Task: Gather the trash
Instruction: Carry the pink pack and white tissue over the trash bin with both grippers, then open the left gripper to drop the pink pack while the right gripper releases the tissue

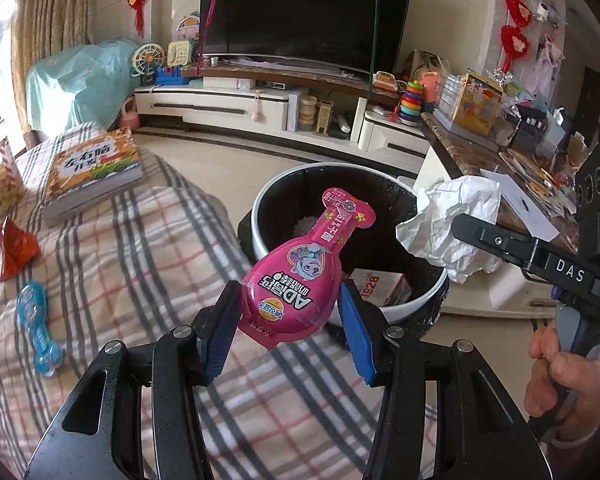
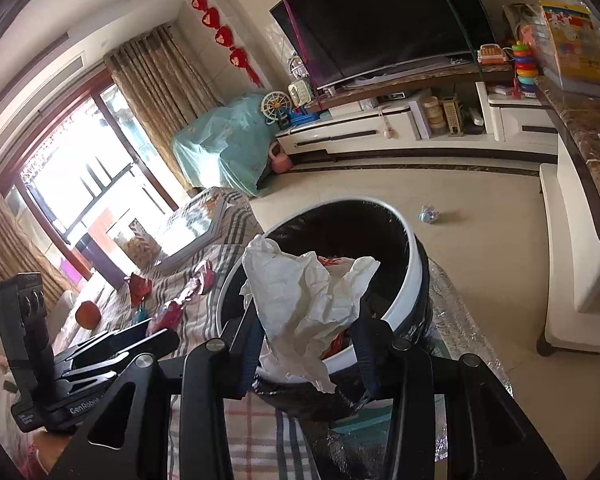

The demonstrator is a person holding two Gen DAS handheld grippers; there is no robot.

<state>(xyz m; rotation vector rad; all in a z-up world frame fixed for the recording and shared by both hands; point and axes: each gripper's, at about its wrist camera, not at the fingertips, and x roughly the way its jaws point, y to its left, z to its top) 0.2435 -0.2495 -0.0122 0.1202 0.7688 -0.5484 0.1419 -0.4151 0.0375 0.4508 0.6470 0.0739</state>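
both gripper loads, pink wrapper (image 1: 296,276) (crumpled paper (image 2: 308,304)), hang over bin (image 1: 404,304).

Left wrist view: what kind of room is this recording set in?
Most likely a home living room: a large television on a low white media cabinet, curtains by the window, and children's toys such as stacking rings.

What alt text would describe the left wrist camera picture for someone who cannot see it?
The left gripper holds a pink snack wrapper over a black-lined trash bin, beside the right gripper clutching crumpled white paper. On the plaid-covered surface lie a blue wrapper, a red wrapper and a book.
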